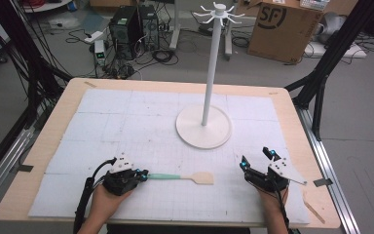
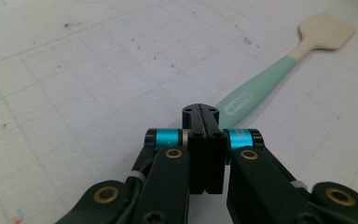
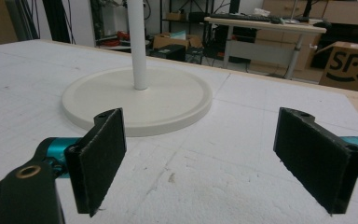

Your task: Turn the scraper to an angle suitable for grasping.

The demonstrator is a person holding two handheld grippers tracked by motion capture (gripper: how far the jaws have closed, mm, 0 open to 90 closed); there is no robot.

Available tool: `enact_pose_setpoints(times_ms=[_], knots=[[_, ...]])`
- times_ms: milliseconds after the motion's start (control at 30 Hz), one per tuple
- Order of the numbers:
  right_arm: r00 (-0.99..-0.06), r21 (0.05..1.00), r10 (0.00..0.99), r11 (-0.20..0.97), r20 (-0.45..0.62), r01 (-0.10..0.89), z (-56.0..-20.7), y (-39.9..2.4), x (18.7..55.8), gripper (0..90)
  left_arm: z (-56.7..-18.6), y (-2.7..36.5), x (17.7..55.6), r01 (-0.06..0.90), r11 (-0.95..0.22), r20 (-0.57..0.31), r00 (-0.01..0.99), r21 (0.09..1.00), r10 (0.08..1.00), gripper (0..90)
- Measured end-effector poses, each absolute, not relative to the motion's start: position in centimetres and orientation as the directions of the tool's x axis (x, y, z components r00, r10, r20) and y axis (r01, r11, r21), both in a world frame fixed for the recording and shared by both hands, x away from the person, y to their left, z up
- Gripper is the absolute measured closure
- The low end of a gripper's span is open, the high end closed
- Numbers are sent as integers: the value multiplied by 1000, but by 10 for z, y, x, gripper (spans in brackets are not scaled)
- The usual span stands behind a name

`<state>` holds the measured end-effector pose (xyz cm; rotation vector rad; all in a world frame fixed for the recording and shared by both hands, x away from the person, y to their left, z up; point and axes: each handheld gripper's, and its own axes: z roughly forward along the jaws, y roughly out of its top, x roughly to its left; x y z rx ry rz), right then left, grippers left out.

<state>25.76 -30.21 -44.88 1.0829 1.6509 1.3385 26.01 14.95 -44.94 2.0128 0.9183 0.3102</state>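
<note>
A white foam mat (image 1: 141,122) covers the desk (image 1: 48,141); no container is seen on it. A white hook stand (image 1: 204,127) rises mid-desk. The spatula (image 1: 187,177) lies flat at the near edge; it is judged light, its handle stiff, its blade perhaps flexible, best taken by the mint handle. The left gripper (image 1: 144,175) is clamped on the handle's end; the right gripper (image 1: 257,159) is spread wide, empty.

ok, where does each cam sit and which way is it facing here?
High view: above the person's side, looking forward and down on the table; both hands, left gripper, right gripper.
Left gripper view: on the left gripper, along shut jaws and the spatula.
Right gripper view: on the right gripper, between open jaws toward the hanger stand.
Shared: high and right views show the stand; high and left, the spatula.
</note>
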Motion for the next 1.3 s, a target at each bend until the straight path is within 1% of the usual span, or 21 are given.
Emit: enact_pose_setpoints(times_ms=[200,333,467,500,567,600,667,700,733,800,867,967,1100,1233,1300], knots=[[-371,983,928,98,-33,158,-449,-302,258,161,-449,141,261,480,-353,-114,706,803,699,899],[-370,983,928,100,-36,155,-449,-302,258,161,-449,140,261,481,-343,-118,700,806,704,899],[-372,983,928,100,-35,157,-449,-302,258,161,-448,141,260,465,-338,-103,697,818,709,896],[-372,982,928,100,-34,158,-449,-302,258,161,-447,141,260,463,-331,-108,698,823,708,860],[-372,983,928,100,-35,157,-449,-302,258,161,-445,144,259,448,-328,-102,704,832,703,752],[-372,983,928,99,-34,157,-449,-302,258,161,-445,145,259,441,-330,-92,701,835,707,745],[-371,982,928,98,-32,160,-449,-302,257,161,-444,148,260,435,-322,-76,684,841,726,675],[-370,983,928,100,-35,157,-449,-302,257,161,-443,151,260,427,-316,-63,671,847,739,588],[-371,983,928,101,-36,156,-449,-302,257,161,-442,154,260,413,-307,-49,659,857,751,588],[-372,982,928,99,-33,158,-449,-302,257,161,-440,163,259,380,-286,-20,631,880,775,506],[-371,982,928,98,-33,159,-449,-302,257,161,-438,173,260,366,-258,-12,596,894,803,446],[-372,982,928,97,-31,160,-449,-302,257,161,-437,190,264,369,-220,-23,553,903,833,406],[-372,982,928,99,-33,159,-449,-302,257,161,-439,208,267,377,-187,-4,453,907,891,308],[-372,982,928,99,-34,159,-449,-302,257,161,-441,221,270,387,-155,-14,399,909,917,281],[-372,982,928,100,-34,158,-449,-302,257,161,-441,225,271,388,-160,-1,383,908,924,280]])
